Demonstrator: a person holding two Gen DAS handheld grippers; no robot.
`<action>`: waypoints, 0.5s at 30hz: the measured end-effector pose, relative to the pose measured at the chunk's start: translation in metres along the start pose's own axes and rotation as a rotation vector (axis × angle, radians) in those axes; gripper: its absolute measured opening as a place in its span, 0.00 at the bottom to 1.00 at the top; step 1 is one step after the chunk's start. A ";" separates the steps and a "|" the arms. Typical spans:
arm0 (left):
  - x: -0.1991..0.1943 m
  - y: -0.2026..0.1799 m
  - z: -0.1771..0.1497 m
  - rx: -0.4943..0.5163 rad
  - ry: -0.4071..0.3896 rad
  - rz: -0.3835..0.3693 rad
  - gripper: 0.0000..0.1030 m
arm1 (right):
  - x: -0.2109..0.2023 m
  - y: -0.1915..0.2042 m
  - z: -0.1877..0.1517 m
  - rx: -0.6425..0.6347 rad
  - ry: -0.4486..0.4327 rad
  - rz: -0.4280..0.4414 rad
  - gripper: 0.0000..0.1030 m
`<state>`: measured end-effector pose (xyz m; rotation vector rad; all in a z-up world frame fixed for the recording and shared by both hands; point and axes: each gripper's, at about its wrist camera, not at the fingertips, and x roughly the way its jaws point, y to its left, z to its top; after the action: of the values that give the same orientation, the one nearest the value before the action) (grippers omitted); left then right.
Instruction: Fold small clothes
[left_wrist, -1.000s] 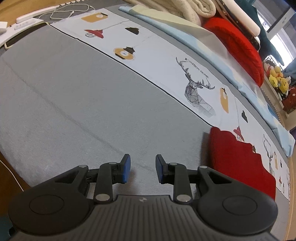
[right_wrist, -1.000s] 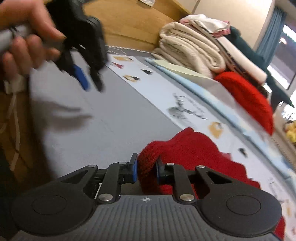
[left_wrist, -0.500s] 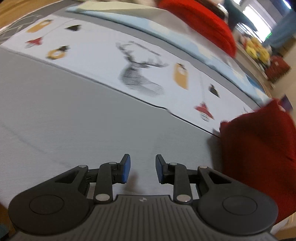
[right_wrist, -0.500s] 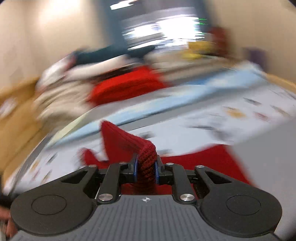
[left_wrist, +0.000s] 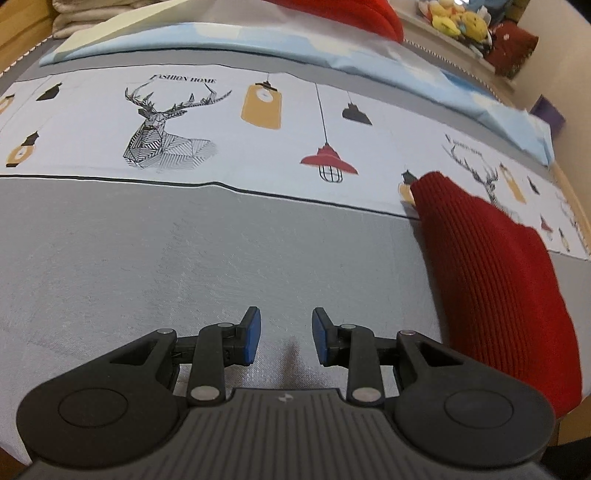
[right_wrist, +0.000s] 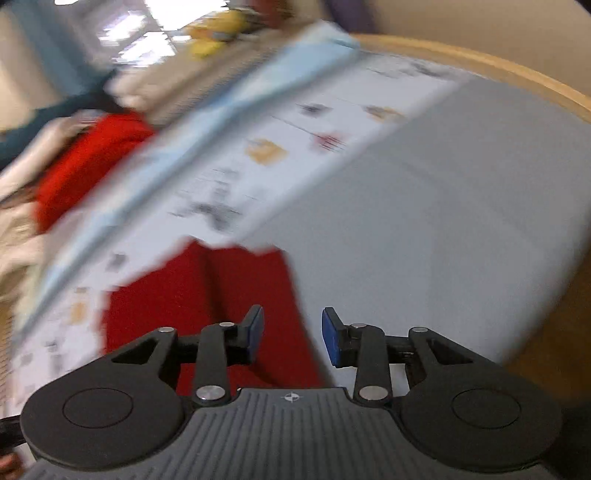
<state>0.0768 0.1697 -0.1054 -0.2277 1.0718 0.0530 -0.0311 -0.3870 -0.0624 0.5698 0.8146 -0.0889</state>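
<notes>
A small red knitted garment (left_wrist: 491, 280) lies flat on the grey bed cover (left_wrist: 184, 266) at the right of the left wrist view. My left gripper (left_wrist: 286, 334) hovers over bare grey cover to the garment's left, its blue pads apart with nothing between them. In the blurred right wrist view the same red garment (right_wrist: 221, 295) lies below and behind my right gripper (right_wrist: 291, 332). That gripper's jaws are opening; the pads stand clear of the cloth and hold nothing.
A printed strip with deer and lamps (left_wrist: 258, 122) crosses the bed behind the grey part. Beyond it lie a light blue sheet (left_wrist: 332, 48), a red cushion (left_wrist: 351, 14) and plush toys (left_wrist: 458, 22). A wooden bed edge (right_wrist: 498, 70) curves at the right.
My right gripper was shut on a fold of the red garment; it has let go and swung round. The garment now lies flat. My left gripper slid right along the bed.
</notes>
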 end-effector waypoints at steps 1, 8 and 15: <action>0.001 -0.001 -0.001 0.002 0.003 0.005 0.33 | 0.004 0.006 0.012 -0.048 0.004 0.056 0.41; 0.001 -0.002 -0.005 -0.007 0.015 0.019 0.33 | 0.107 0.045 0.052 -0.165 0.177 0.246 0.59; 0.003 -0.015 -0.008 0.036 0.019 0.022 0.33 | 0.170 0.066 0.033 -0.135 0.324 0.231 0.59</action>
<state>0.0736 0.1535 -0.1095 -0.1848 1.0931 0.0513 0.1277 -0.3251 -0.1357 0.5536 1.0537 0.2752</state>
